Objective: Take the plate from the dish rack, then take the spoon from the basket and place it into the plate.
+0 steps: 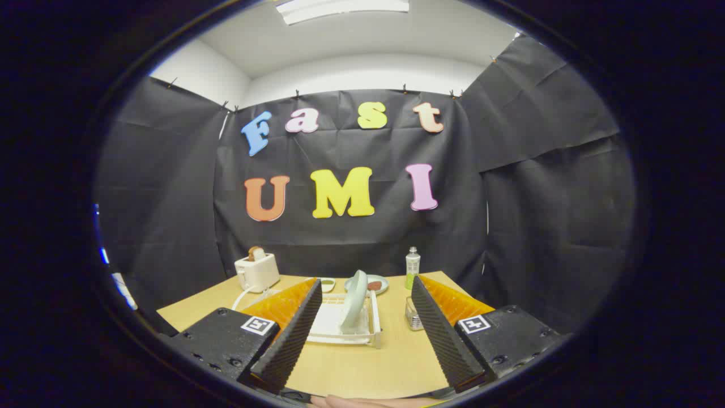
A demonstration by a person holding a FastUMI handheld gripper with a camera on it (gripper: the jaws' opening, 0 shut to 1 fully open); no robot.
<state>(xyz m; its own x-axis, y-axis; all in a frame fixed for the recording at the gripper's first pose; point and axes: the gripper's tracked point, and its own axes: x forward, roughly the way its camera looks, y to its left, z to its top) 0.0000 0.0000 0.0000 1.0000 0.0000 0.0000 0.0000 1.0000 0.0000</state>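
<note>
Straight ahead of the gripper [362, 334], beyond its wide-apart, empty fingers, a pale green round plate [355, 299] is being held upright, edge-on, in a white wire dish rack [345, 334].

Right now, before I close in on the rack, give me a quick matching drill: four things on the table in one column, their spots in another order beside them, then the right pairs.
Things:
1. plate
2. toaster
3. bottle
4. gripper

Places:
A. far corner of the table, bread sticking out of it
B. standing on edge in the dish rack
C. open, fingers either side of the rack
D. upright by the back wall, beyond the small basket

Pairs: 1-B, 2-A, 3-D, 4-C
</note>
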